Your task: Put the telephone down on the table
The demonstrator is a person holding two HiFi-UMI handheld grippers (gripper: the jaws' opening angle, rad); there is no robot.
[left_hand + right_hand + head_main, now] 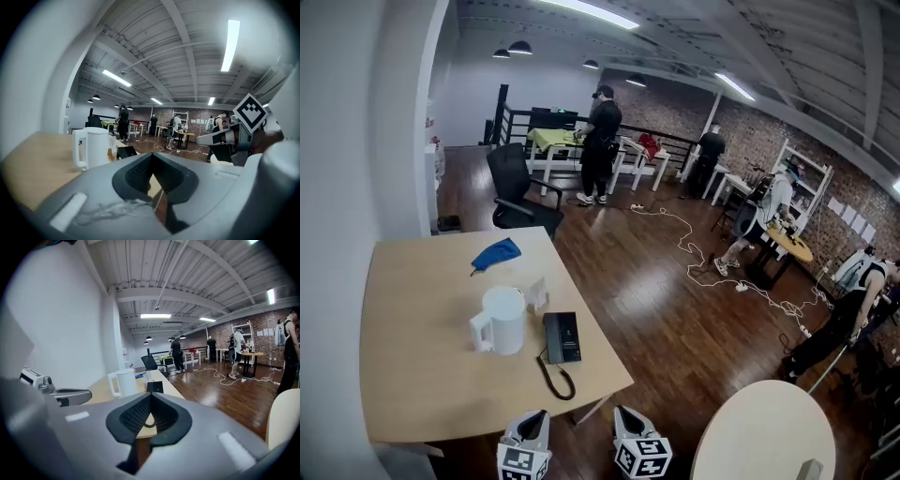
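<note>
On square wooden table point(422, 361), flat black telephone point(562, 337)

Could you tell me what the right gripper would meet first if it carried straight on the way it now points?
Most likely the black cord at the near edge of the table, then the telephone behind it, though depth is unclear.
</note>
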